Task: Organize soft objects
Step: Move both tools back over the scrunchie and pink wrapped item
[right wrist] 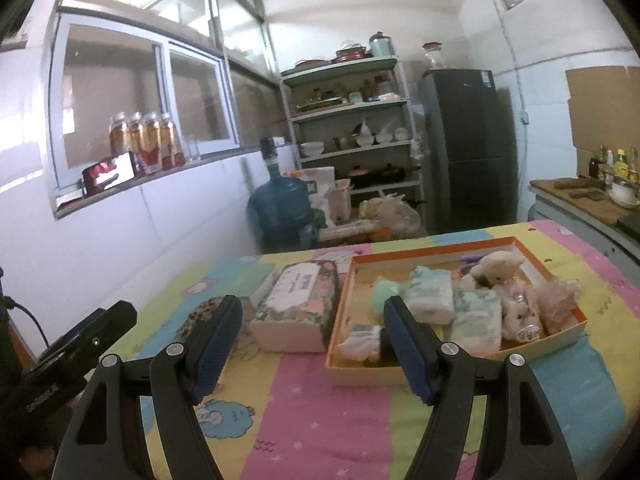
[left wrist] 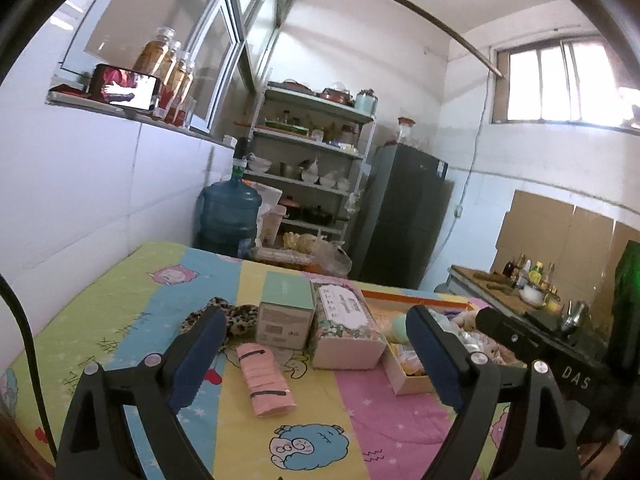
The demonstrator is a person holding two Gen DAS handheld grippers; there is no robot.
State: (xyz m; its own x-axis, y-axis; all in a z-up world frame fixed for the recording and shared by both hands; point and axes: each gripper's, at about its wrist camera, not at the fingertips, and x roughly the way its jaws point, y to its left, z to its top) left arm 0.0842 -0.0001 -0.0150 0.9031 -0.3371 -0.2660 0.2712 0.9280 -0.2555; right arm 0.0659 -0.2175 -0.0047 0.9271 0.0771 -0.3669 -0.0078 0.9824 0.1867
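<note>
A table with a striped cartoon cloth [left wrist: 280, 420] holds a pink folded cloth [left wrist: 264, 380], a leopard-print fabric piece [left wrist: 236, 318], a floral tissue pack [left wrist: 344, 320] and a teal box [left wrist: 286, 312]. My left gripper [left wrist: 316, 344] is open and empty, above the pink cloth. An orange-rimmed box [right wrist: 552, 264] holds tissue packs [right wrist: 432, 292], plush toys [right wrist: 520, 300] and a green soft ball [right wrist: 384, 294]. My right gripper [right wrist: 312, 332] is open and empty, in front of that box and the floral pack [right wrist: 296, 304].
Beyond the table stand a blue water jug [left wrist: 230, 216], a metal shelf with dishes [left wrist: 316, 172] and a dark fridge [left wrist: 404, 216]. A counter with bottles [left wrist: 520, 280] is on the right. A phone [left wrist: 126, 88] and jars sit on the window ledge.
</note>
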